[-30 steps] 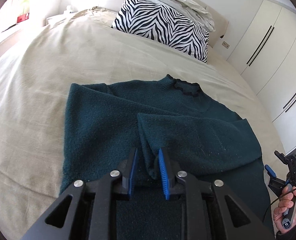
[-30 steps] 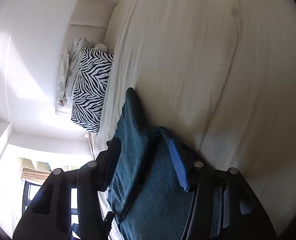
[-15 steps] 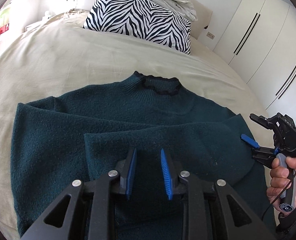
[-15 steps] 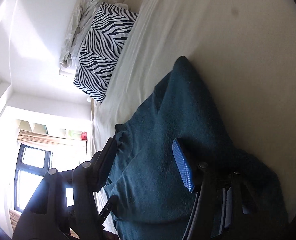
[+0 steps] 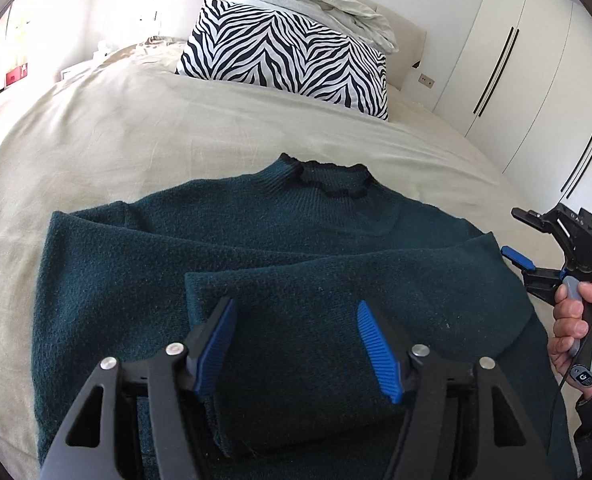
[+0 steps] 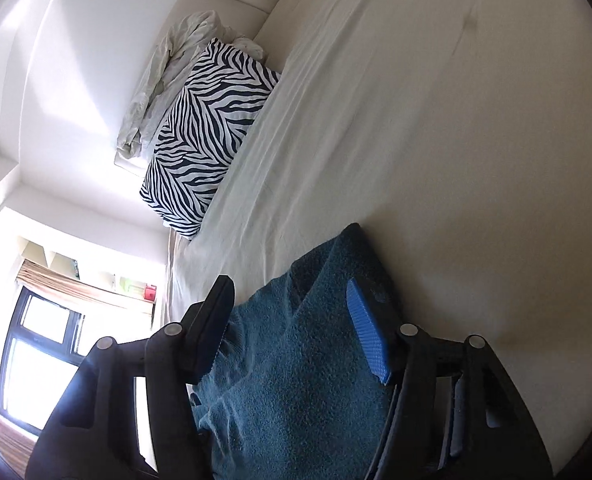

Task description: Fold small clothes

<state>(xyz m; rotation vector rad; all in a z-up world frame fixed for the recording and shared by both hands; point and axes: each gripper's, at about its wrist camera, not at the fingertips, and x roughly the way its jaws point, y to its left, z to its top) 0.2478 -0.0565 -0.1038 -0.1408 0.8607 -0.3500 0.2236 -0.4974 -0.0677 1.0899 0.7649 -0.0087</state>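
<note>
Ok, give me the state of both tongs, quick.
Left tongs: open, just released the sleeve.
Right tongs: open, holding nothing.

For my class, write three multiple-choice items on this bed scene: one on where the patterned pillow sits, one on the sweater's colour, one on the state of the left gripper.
1. Where is the zebra pillow?
A. Near the head of the bed, beyond the sweater's collar
B. On top of the sweater
C. On the floor

2. What colour is the sweater?
A. Red
B. Dark teal
C. White

3. How is the left gripper?
A. Shut on a pillow
B. Shut on a wardrobe handle
C. Open above the folded sleeve

Key: 1 A, it lies past the collar by the headboard. 2 B, the knit is dark teal throughout. 3 C, its jaws have just been opening, with a wide gap between them.
</note>
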